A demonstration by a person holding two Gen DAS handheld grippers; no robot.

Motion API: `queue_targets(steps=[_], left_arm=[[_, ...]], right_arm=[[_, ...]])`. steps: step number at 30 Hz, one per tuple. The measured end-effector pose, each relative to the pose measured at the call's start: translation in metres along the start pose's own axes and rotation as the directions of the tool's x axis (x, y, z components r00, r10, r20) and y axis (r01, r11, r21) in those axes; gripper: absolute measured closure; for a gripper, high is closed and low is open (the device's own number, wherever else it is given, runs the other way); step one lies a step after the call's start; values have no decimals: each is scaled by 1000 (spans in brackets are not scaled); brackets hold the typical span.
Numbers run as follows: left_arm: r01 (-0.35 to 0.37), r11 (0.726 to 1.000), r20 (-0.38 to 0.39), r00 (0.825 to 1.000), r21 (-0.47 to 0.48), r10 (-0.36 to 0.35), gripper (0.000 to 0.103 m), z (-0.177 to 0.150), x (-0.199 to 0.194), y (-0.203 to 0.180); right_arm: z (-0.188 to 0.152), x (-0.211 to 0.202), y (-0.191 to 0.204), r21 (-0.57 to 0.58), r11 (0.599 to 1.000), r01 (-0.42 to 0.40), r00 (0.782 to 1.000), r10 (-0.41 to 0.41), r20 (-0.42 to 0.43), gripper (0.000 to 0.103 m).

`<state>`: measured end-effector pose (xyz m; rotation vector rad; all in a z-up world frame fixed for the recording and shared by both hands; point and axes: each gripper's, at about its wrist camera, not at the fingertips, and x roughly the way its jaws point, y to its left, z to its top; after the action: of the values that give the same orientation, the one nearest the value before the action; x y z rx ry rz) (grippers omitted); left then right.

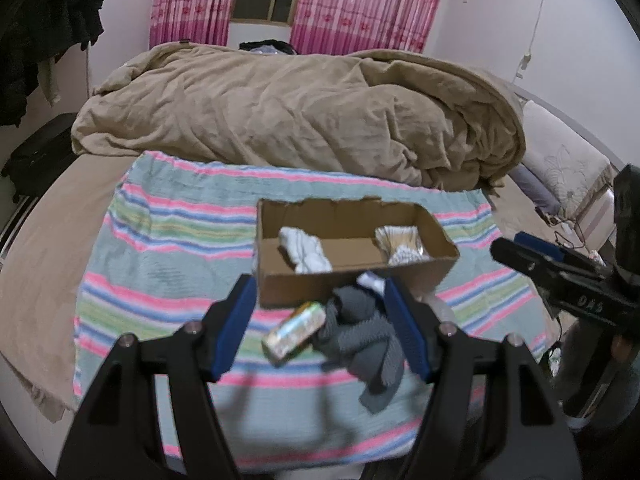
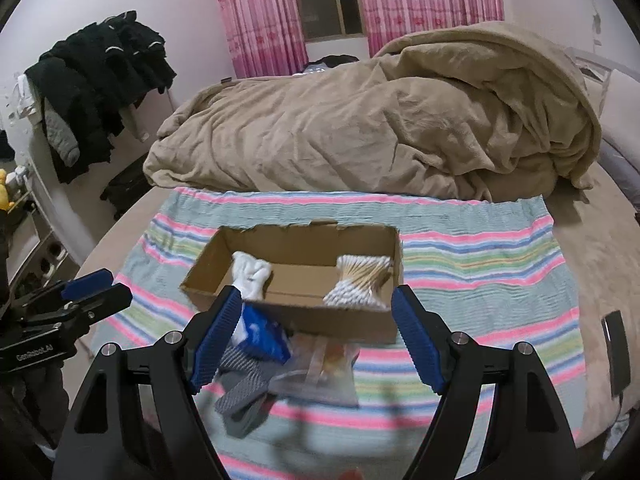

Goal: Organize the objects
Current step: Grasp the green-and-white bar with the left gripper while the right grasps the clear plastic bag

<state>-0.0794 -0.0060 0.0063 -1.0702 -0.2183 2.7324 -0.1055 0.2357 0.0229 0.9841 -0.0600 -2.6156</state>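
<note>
An open cardboard box [image 1: 280,284] [image 2: 352,322] sits on a striped towel [image 1: 168,248] [image 2: 480,264] on the bed. Inside lie white socks [image 1: 306,250] [image 2: 252,274] at the left and a bundle of cotton swabs [image 1: 402,244] [image 2: 360,280] at the right. In front of the box lie grey socks [image 1: 360,336] [image 2: 240,384], a small printed packet [image 1: 294,330], a blue packet [image 2: 262,334] and a clear plastic bag [image 2: 324,372]. My left gripper [image 1: 320,328] is open above the grey socks. My right gripper [image 2: 316,340] is open above the blue packet and bag.
A crumpled tan duvet [image 1: 300,112] [image 2: 380,128] covers the bed behind the towel. Dark clothes [image 2: 100,80] hang at the left wall. A black phone [image 2: 616,352] lies at the bed's right edge. Pink curtains [image 1: 352,4] hang behind.
</note>
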Motion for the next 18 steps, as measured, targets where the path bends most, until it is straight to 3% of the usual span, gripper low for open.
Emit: queue_targets(steps=[10, 18], left_arm=[[-10, 1000, -66, 998, 1, 10, 35, -36, 6, 6], [-40, 999, -130, 991, -3, 39, 35, -58, 34, 17]], right_arm=[[-23, -15, 11, -3, 1000, -6, 1000, 6, -18, 23], [-39, 9, 3, 6, 1000, 1, 997, -1, -81, 23]])
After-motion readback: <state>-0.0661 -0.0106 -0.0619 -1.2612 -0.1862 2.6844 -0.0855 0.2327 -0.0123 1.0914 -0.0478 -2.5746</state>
